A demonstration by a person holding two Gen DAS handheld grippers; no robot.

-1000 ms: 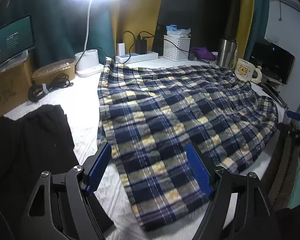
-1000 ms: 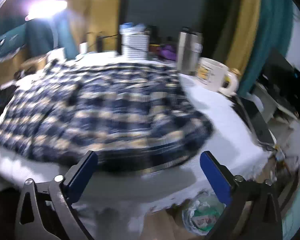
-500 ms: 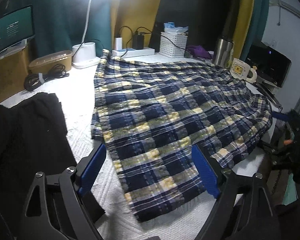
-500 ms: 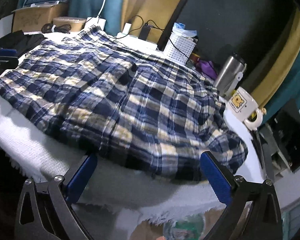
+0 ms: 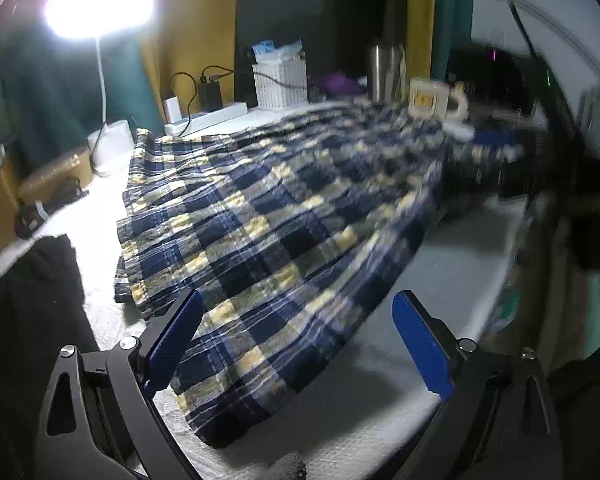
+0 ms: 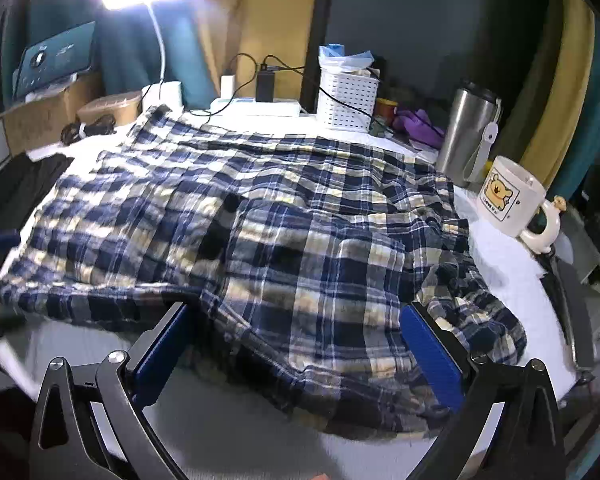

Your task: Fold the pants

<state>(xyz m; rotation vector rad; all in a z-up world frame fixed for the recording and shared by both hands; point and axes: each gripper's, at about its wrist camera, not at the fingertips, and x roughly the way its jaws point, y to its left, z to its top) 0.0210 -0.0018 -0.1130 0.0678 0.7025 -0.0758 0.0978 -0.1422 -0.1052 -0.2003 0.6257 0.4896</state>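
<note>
Blue, white and yellow plaid pants (image 5: 268, 216) lie spread over the white-covered table (image 5: 452, 264). In the left wrist view my left gripper (image 5: 296, 328) hovers over the near leg end with its jaws still opening; the cloth lies below and between the blue pads (image 5: 172, 340), not pinched. In the right wrist view the pants (image 6: 228, 216) fill the table, rumpled at the near right. My right gripper (image 6: 296, 344) stands open over the near edge of the cloth, its pads (image 6: 432, 356) on either side of a fold without pressing it.
A black garment (image 5: 24, 304) lies at the table's left. Along the back stand a lit desk lamp (image 6: 156, 40), power strip with chargers (image 6: 256, 106), white basket (image 6: 348, 100), steel tumbler (image 6: 468, 132) and bear mug (image 6: 508, 196). A cardboard box (image 6: 40, 116) sits far left.
My left gripper's jaws have widened and its view swung right, blurring. My right gripper moved in over the near edge of the pants, which now lie between its pads.
</note>
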